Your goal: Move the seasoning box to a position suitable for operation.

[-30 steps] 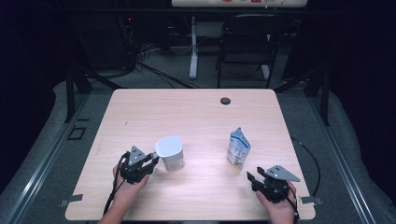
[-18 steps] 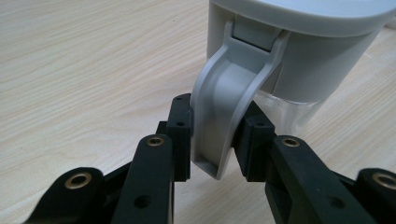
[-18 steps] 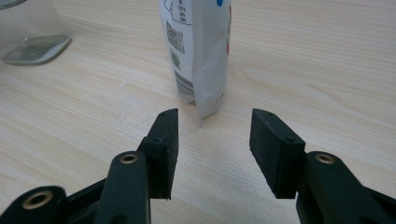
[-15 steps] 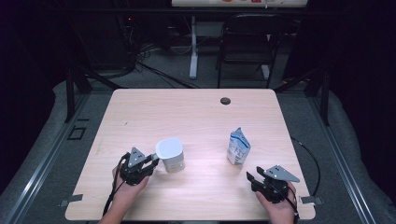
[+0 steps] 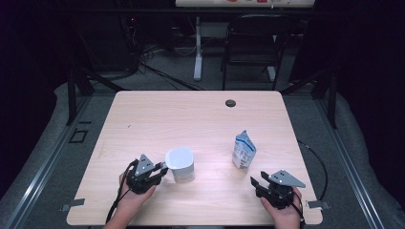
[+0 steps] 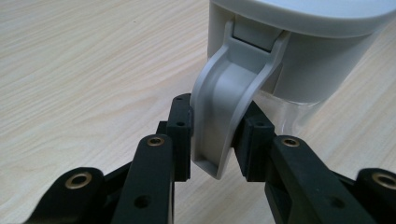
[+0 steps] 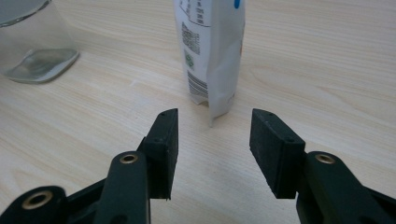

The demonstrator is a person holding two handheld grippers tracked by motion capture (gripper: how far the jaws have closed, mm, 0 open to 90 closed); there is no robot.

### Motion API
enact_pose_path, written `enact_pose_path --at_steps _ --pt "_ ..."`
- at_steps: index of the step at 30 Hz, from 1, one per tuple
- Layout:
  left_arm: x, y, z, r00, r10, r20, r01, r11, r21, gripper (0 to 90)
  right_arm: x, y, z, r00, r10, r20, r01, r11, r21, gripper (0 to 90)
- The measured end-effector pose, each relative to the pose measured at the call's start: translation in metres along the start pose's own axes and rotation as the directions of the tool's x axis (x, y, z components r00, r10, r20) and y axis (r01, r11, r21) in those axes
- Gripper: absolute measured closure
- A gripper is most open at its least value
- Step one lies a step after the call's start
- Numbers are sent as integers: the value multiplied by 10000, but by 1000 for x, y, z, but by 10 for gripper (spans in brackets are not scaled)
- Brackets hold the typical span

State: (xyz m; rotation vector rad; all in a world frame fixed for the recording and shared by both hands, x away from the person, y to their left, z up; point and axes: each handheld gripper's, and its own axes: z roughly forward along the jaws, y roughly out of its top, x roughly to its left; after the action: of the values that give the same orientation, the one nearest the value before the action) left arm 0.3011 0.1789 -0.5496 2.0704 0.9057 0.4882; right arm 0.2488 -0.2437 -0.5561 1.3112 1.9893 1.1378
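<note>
Left gripper (image 6: 212, 140) clamps the jug's handle (image 6: 229, 107).

table (image 5: 143, 119) centre-near: jug (image 5: 180, 164) left, pouch (image 5: 244, 150) right of it and a bit farther, well apart. left gripper (image 5: 160, 171) just left of jug, jaws either side of jug handle (image 6: 224, 107). right gripper (image 5: 258, 183) near edge, just nearer than pouch, not touching. small hole (image 5: 230, 103) far side. chair (image 5: 258, 47) behind table
</note>
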Motion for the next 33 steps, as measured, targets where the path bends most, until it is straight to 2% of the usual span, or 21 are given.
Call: enact_pose_path --at_steps 5,12,17,20,23,24,26,29,31,33 --pt "-3 0 -3 9998 84 171 -87 9998 157 707 5 1 0 9998 -113 -145 113 9999 -37 528" --pt "-14 -4 -11 9986 320 419 -330 9992 235 706 13 4 -2 9973 -518 -517 522 9986 71 647" --pt "-19 -6 -13 9972 466 586 -478 9987 179 707 20 6 -3 9939 -926 -600 934 9956 99 689" --pt "-21 -7 -12 9962 488 727 -495 9988 69 707 24 7 -2 9928 -1023 -627 1036 9945 174 693" --pt "-22 -7 -12 9952 555 810 -563 9984 76 706 27 7 0 9939 -931 -590 937 9956 66 693" --pt "-23 -7 -11 9939 613 918 -620 9981 53 707 29 8 0 9929 -1060 -533 1067 9943 91 693" --pt "-25 -7 -10 9928 664 1000 -670 9978 23 706 31 9 0 9936 -1038 -439 1039 9946 8 690" --pt "-28 -6 -11 9905 787 1128 -796 9968 40 707 34 11 -1 9946 -830 -618 830 9965 -28 675" --pt "-29 -7 -10 9897 815 1178 -819 9966 -15 707 34 11 -1 9934 -892 -716 892 9960 -28 676" --pt "-30 -7 -11 9877 900 1279 -905 9959 -13 707 36 11 -1 9889 -1265 -783 1271 9919 29 687"
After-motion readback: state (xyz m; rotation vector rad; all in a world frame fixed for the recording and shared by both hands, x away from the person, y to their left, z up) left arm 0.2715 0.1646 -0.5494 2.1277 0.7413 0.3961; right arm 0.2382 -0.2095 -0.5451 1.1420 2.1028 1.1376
